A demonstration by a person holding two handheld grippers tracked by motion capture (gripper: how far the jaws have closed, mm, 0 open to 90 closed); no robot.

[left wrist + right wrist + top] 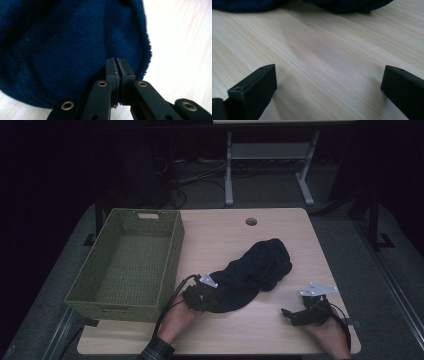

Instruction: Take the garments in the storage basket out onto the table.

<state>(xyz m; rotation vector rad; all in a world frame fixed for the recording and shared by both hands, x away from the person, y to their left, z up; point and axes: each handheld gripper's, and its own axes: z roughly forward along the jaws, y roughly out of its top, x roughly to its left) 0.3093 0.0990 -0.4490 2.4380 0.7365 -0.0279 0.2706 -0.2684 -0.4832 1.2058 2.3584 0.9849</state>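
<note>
Two closed jaws at cloth (62,50) edge

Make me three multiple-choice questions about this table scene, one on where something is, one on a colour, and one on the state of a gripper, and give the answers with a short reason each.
1. Where does the basket stand on the table?
A. On its left side
B. On its right side
C. On top of the cloth

2. What colour is the cloth?
A. Red
B. Dark blue
C. White

3. How do the jaws of the right gripper stand?
A. Shut on the cloth
B. Shut on the basket
C. Wide apart over bare wood

Answers:
1. A, the high view shows the basket along the left edge, with the cloth to its right.
2. B, the left gripper view shows dark blue fleecy fabric, with the left gripper shut at its edge.
3. C, the right gripper view shows its two jaws far apart with only tabletop between them.
</note>
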